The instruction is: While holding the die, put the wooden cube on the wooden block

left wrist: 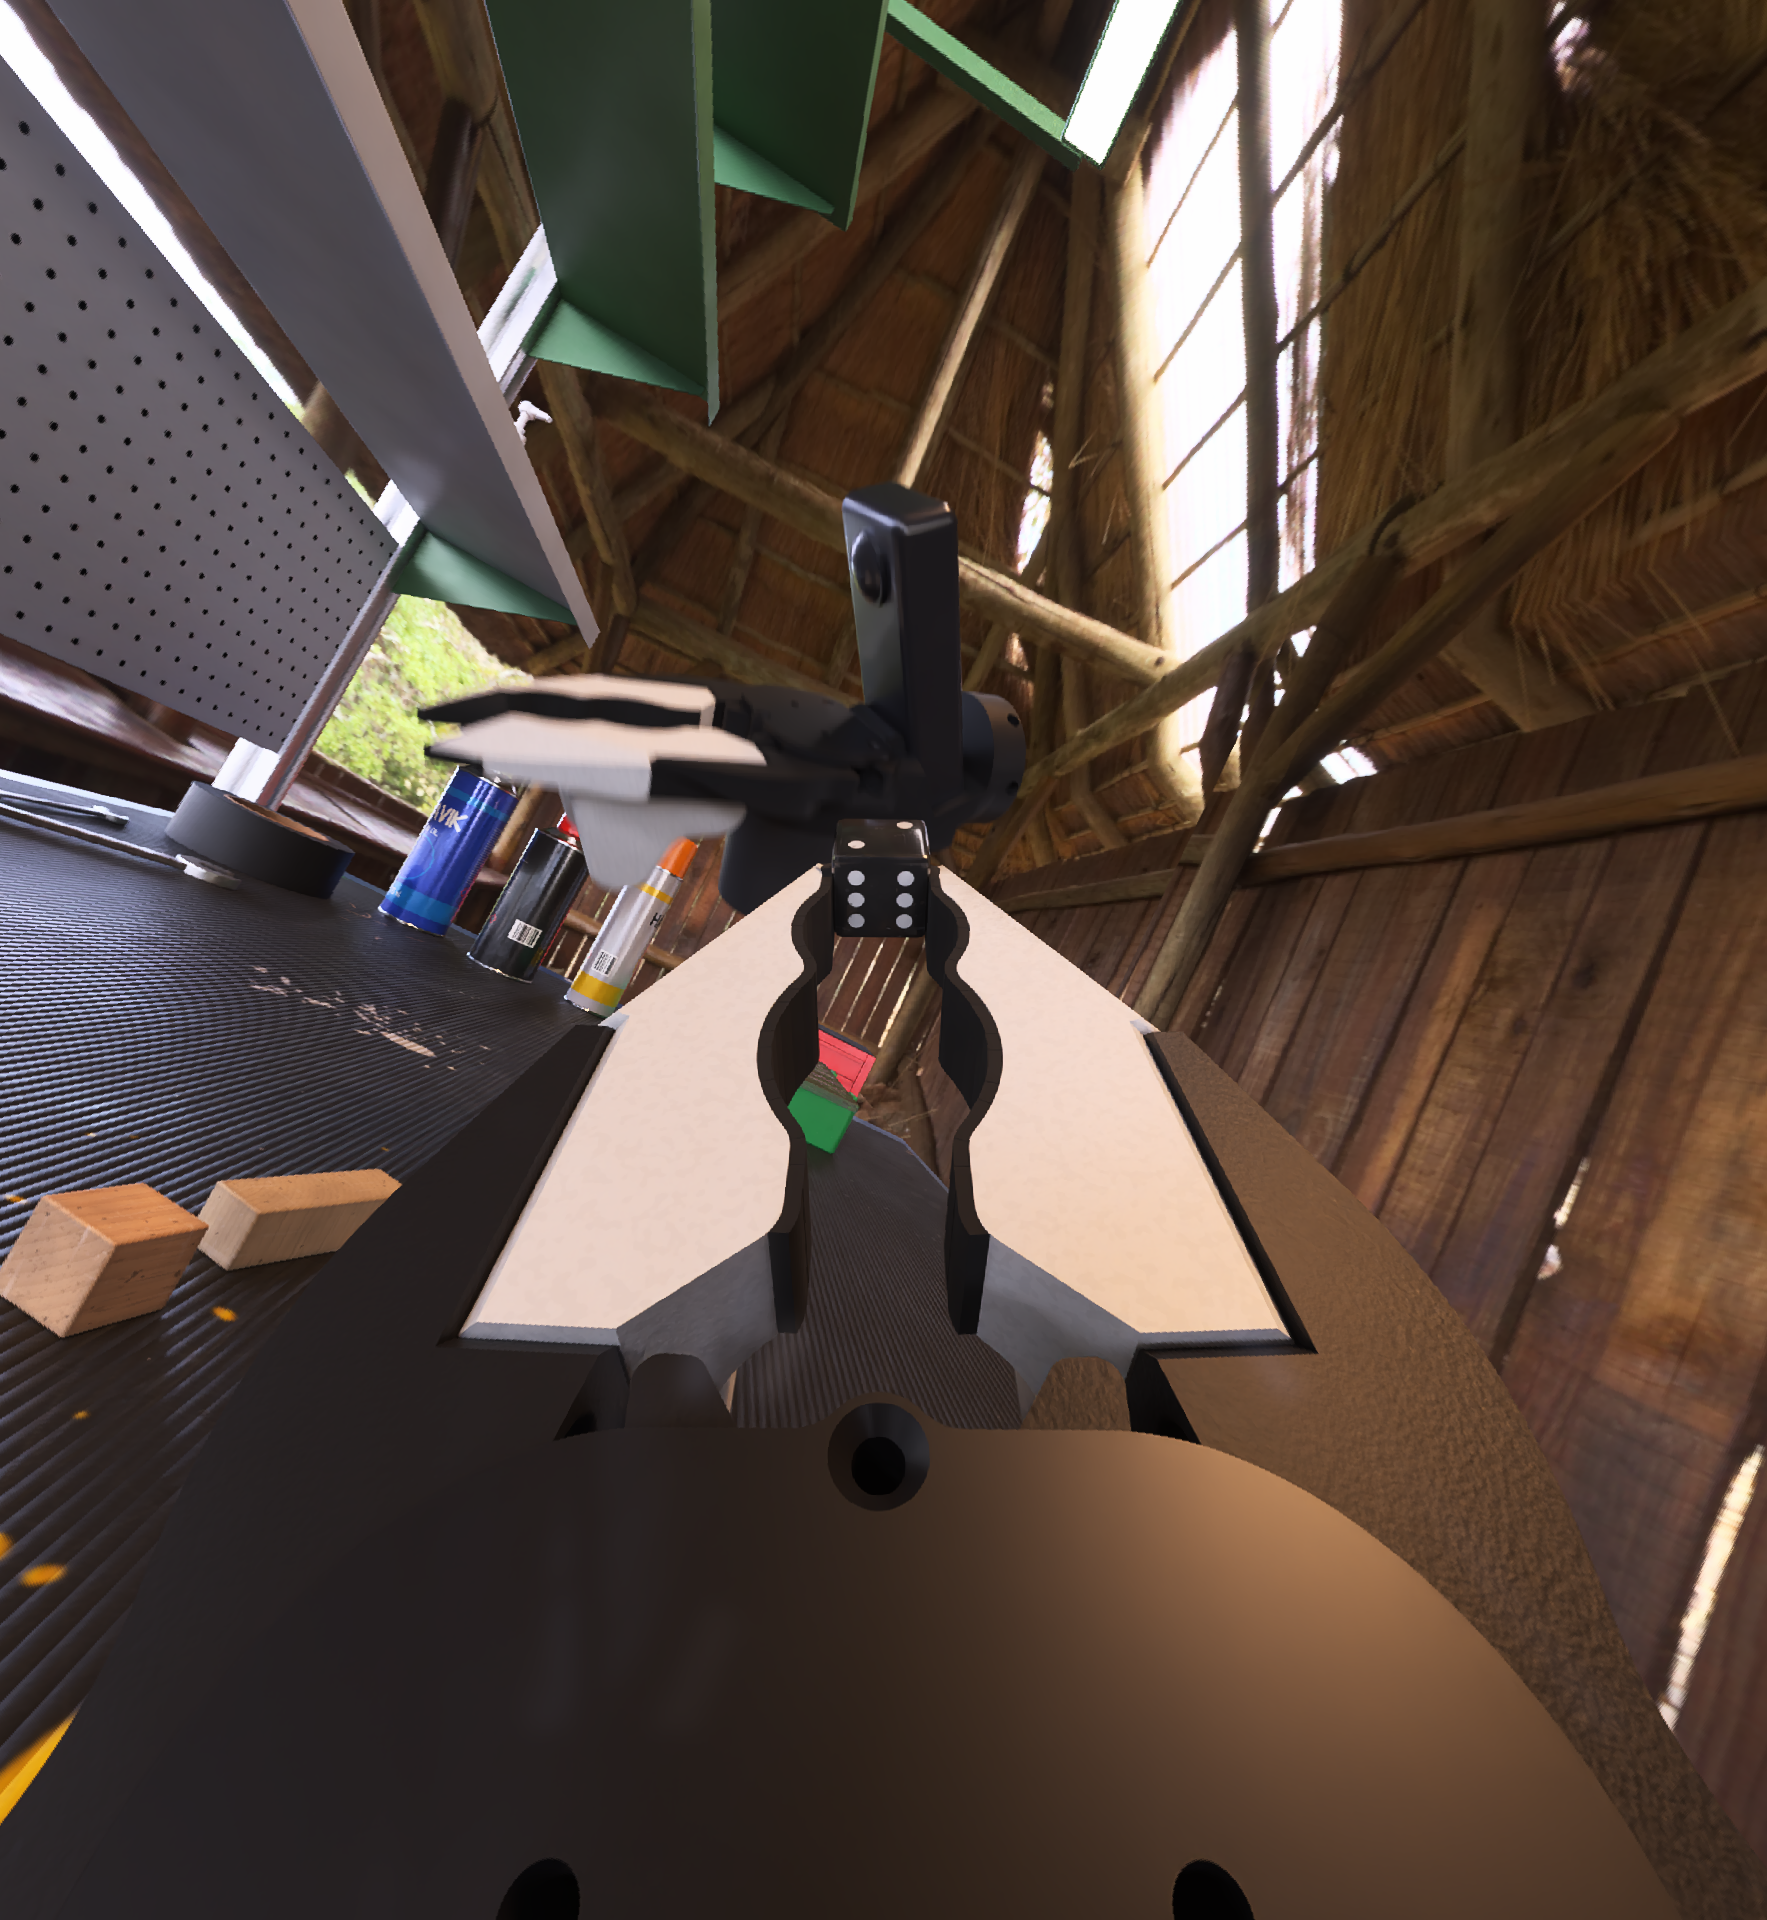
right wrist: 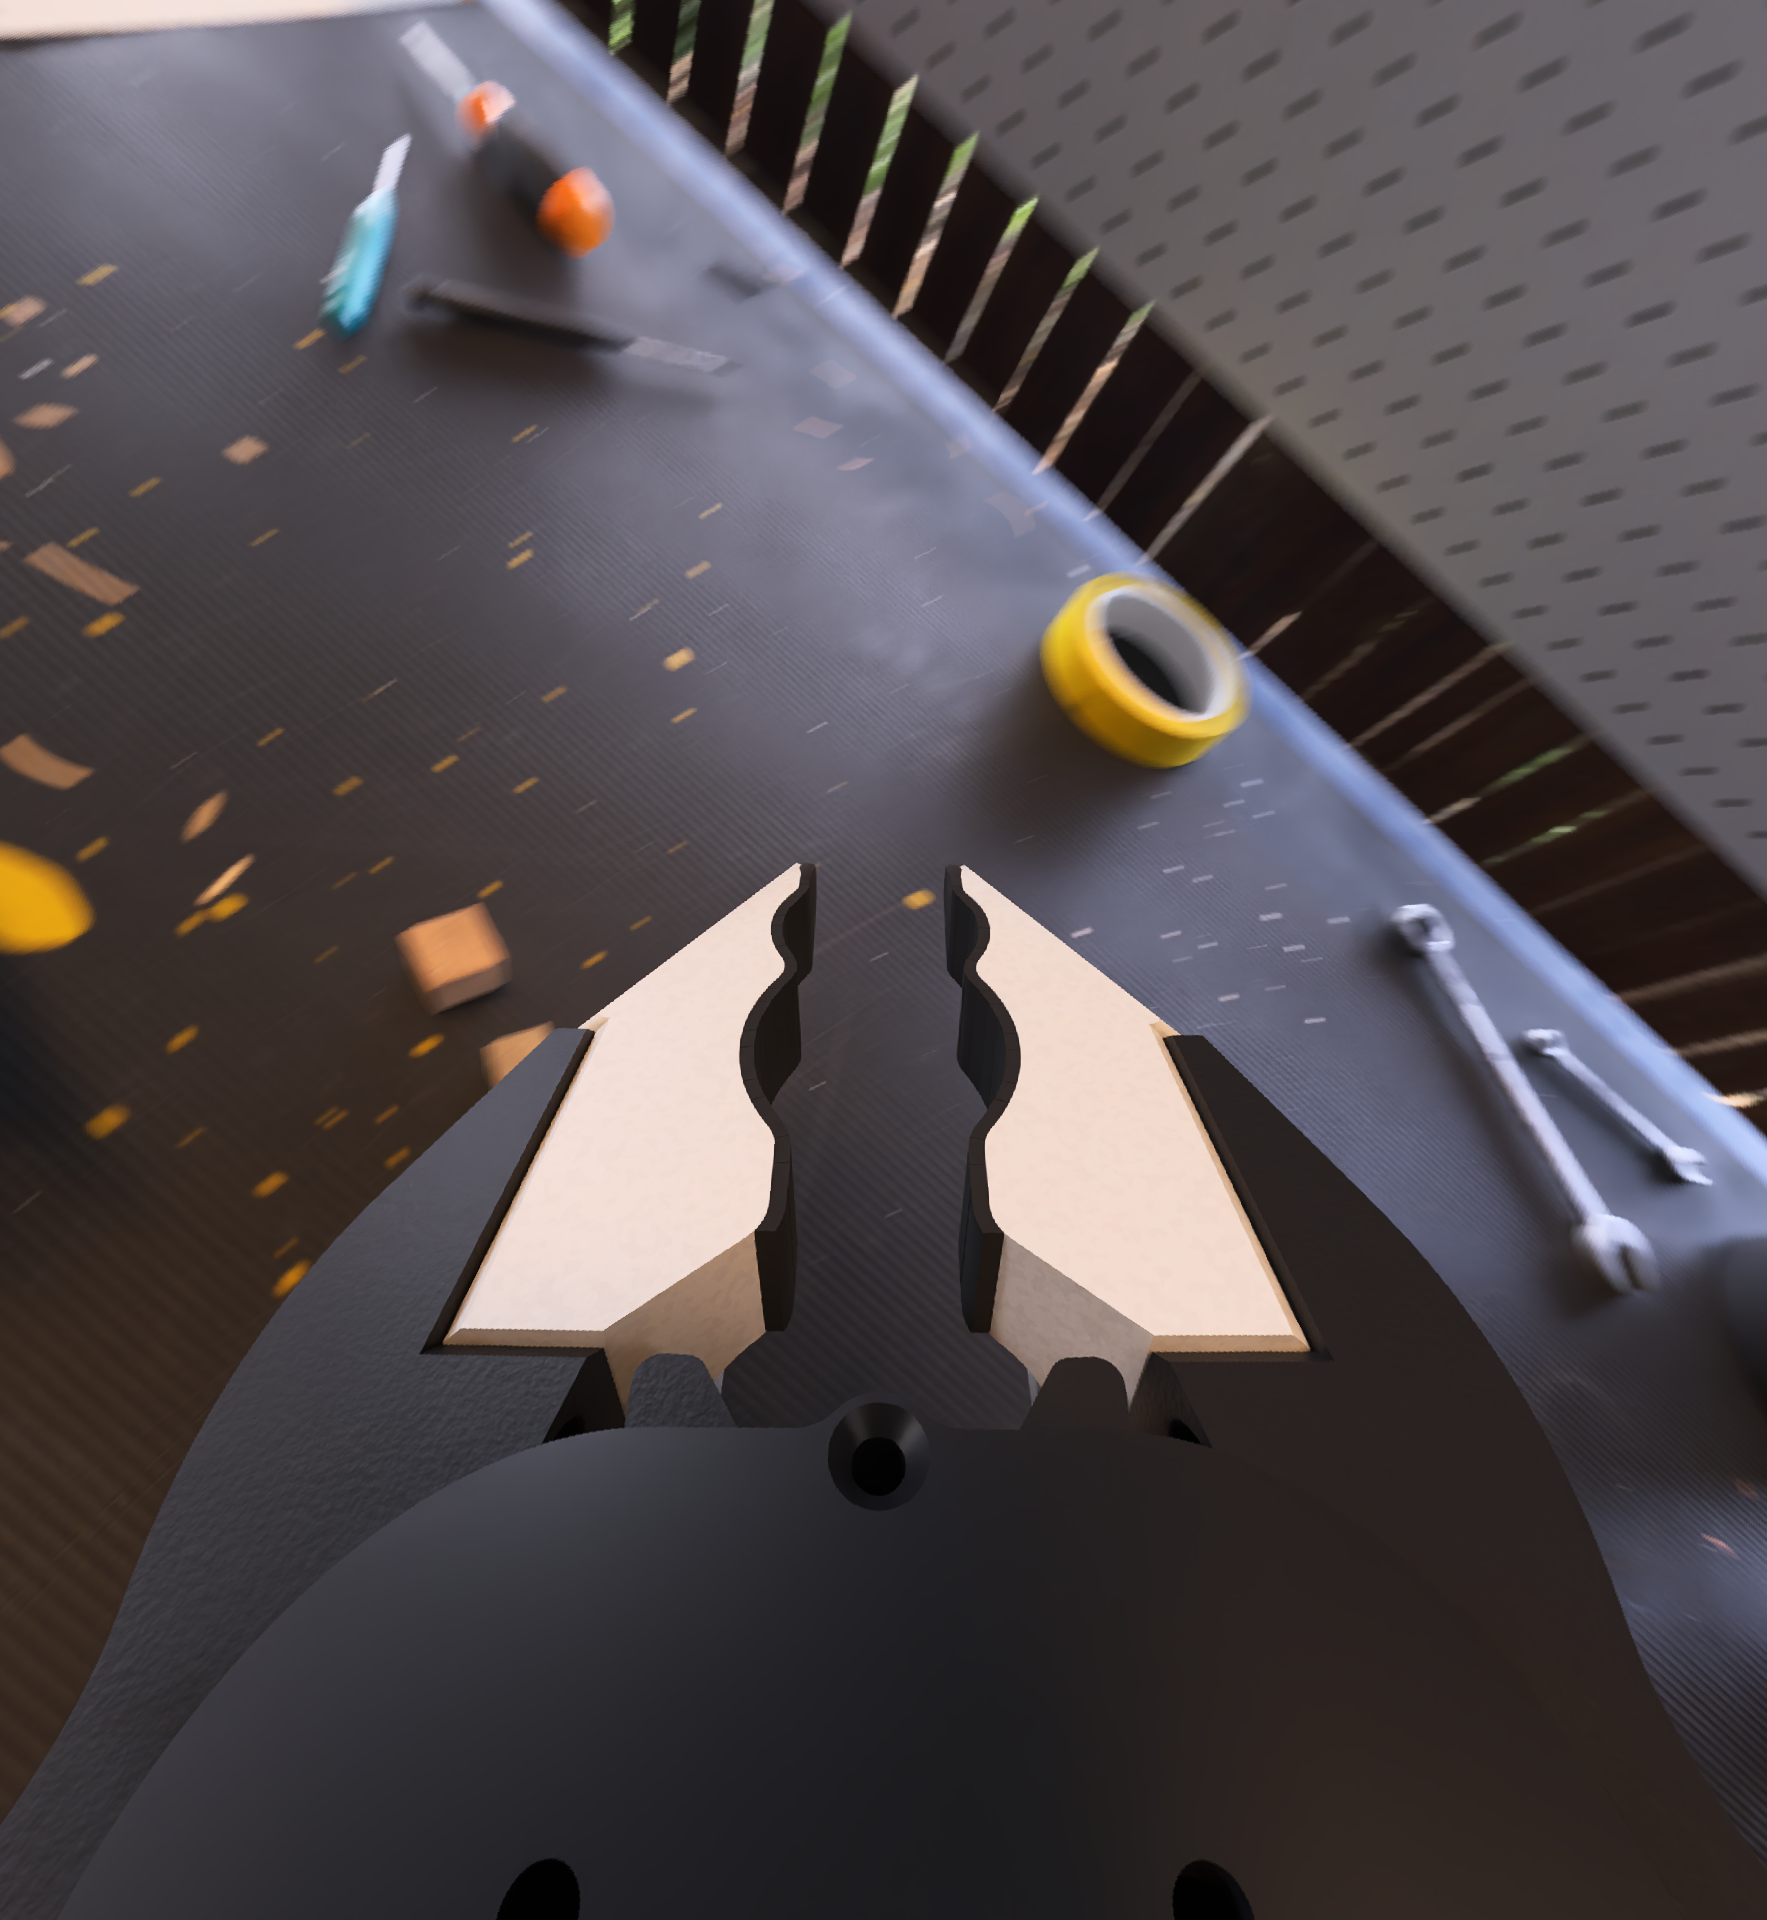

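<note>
The left gripper (left wrist: pixel 879 883) has its jaws clamped on the die (left wrist: pixel 879 896), held above the counter (left wrist: pixel 235 1039). The right gripper (right wrist: pixel 879 904), jaws apart and empty, hangs over the counter; the wooden cube (left wrist: pixel 98 1255) lies beside the wooden block (left wrist: pixel 295 1214), stacking not yet done

Glossy black die (left wrist: pixel 879 890); matt wooden cube (left wrist: pixel 98 1255); ribbed mat (left wrist: pixel 183 1039).

Dark ribbed mat (right wrist: pixel 650 623) scattered with small orange and tan flecks. Yellow tape roll (right wrist: pixel 1141 670) far right near the mat edge; two wrenches (right wrist: pixel 1523 1091) nearer right, crossing. Blue utility knife (right wrist: pixel 365 244) far left, blurred. Black tape roll (left wrist: pixel 255 831), three spray cans (left wrist: pixel 531 904) beside the grey pegboard (left wrist: pixel 110 468).
</note>
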{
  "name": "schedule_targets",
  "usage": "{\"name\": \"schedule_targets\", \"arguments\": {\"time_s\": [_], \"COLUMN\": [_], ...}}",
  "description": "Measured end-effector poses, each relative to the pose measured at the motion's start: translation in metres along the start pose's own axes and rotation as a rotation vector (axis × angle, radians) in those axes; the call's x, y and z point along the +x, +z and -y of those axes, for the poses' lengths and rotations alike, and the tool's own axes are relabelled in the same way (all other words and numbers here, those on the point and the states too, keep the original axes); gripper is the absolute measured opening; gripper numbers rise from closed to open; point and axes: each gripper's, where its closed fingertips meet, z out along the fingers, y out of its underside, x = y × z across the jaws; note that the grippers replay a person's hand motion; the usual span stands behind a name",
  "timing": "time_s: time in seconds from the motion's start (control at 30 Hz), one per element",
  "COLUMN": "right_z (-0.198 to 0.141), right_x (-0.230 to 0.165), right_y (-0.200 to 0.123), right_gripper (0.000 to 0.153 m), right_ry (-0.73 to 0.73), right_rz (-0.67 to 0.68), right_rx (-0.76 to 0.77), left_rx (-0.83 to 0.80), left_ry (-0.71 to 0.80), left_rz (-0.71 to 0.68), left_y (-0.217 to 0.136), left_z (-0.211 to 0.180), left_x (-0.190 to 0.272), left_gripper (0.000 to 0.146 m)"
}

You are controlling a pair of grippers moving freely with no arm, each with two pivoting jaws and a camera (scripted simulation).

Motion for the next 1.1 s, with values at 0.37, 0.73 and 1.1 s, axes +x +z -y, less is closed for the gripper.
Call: {"name": "schedule_targets", "arguments": {"time_s": [0.37,0.73,1.1], "right_z": [-0.055,-0.066,0.021], "right_x": [-0.076,-0.096,0.031], "right_y": [0.031,0.039,0.023], "right_gripper": [0.048,0.022,0.048], "right_ry": [-0.006,-0.040,-0.029], "right_rz": [0.260,0.302,-0.093], "right_rx": [-0.203,-0.262,0.005], "left_rx": [0.000,0.005,0.005], "left_ry": [0.001,-0.001,-0.002], "left_rz": [0.001,0.001,0.002], "left_y": [0.000,-0.001,-0.001], "left_z": [0.000,0.001,0.001], "left_x": [0.000,0.000,-0.001], "left_gripper": [0.016,0.016,0.016]}}
